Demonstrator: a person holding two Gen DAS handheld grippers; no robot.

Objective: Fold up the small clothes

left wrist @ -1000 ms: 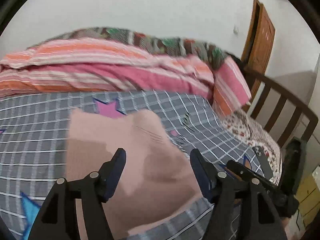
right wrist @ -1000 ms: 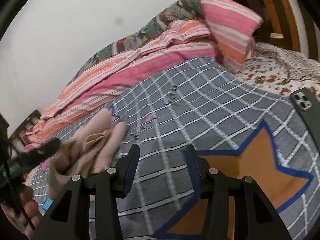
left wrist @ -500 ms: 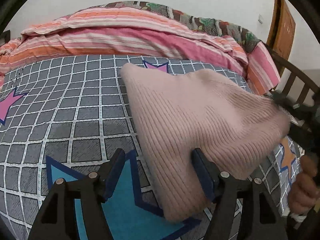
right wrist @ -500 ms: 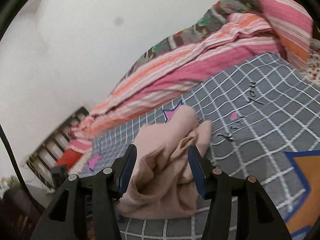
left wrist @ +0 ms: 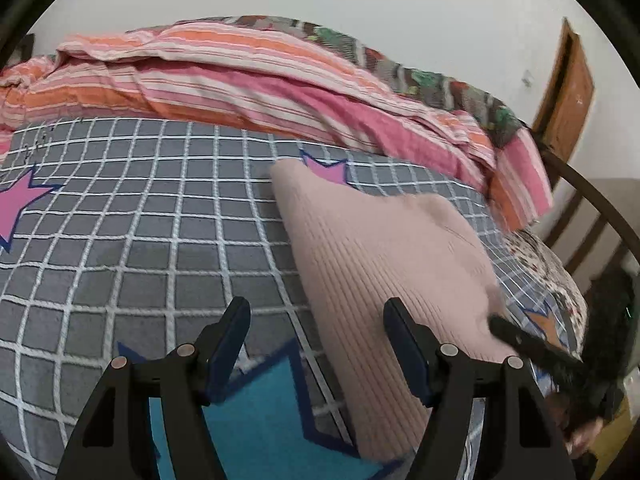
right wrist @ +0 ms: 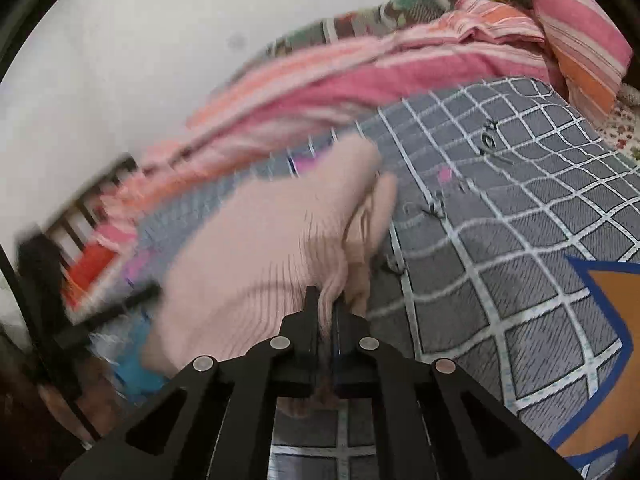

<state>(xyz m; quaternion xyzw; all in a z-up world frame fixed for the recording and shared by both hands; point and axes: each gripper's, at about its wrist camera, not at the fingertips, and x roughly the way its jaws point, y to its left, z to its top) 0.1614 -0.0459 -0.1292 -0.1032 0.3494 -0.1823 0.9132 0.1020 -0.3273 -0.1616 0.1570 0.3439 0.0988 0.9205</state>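
On our left, the left gripper [left wrist: 316, 344] hangs wide apart over the grey checked sheet [left wrist: 132, 240], holding nothing; its right finger sits just beside the near edge of the pink knit [left wrist: 384, 256]. That garment lies on the sheet, spread in a rough slanting panel, its far corner touching a pink star print [left wrist: 326, 170]. Further right, the right gripper [right wrist: 326, 312] is clamped narrow on a bunched edge of the knit [right wrist: 272, 264], lifting that side off the sheet, with loose layers drooping beside it. We judge the fold barely begun: one edge is pinched, no crisp crease shows, and the piece looks rumpled, not squared. Still to do, by our reckoning: carry the edge across, lay it flat, smooth it. The striped quilt [left wrist: 224, 76] sits behind, well apart.
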